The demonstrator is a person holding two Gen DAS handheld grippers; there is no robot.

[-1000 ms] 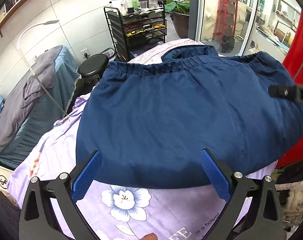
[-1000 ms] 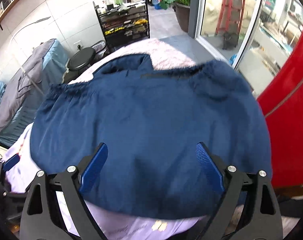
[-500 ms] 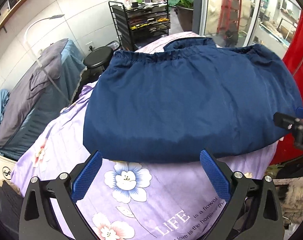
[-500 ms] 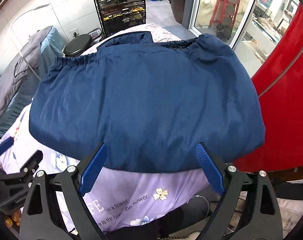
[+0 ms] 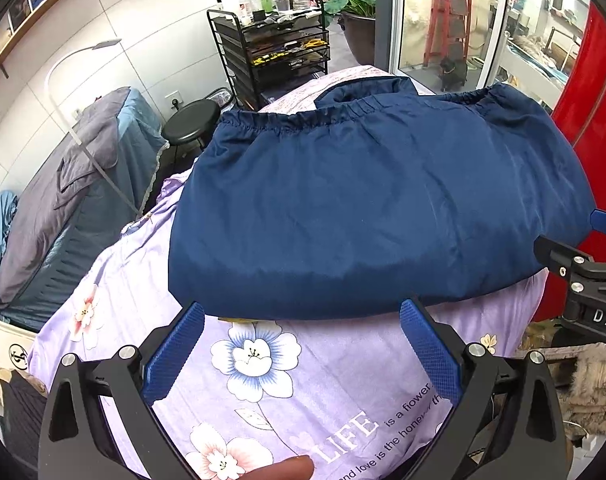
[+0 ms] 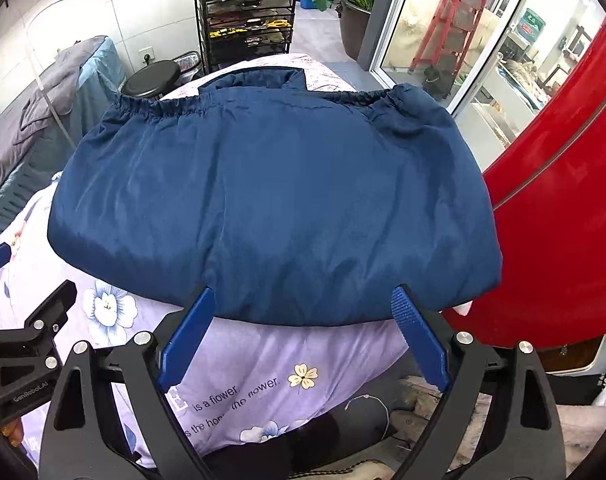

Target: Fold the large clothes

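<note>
While wide apart, both claws (image 5: 303, 312) (image 6: 303, 296) at navy garment's (image 5: 375, 208) near edge.

Over the last second both grippers have drawn back from the folded navy garment (image 5: 367, 208). A second ago the left gripper (image 5: 301, 344) had its blue fingertips over the near edge of the cloth; now they sit at or just short of that edge, above the lilac flowered bedsheet (image 5: 263, 364), with more of the sheet and its printed lettering in view. The right gripper (image 6: 305, 328) was well over the garment a second ago; now its fingertips only reach the near fold, and sheet shows below them. In the left wrist view the right gripper has dropped lower at the right edge.
</note>
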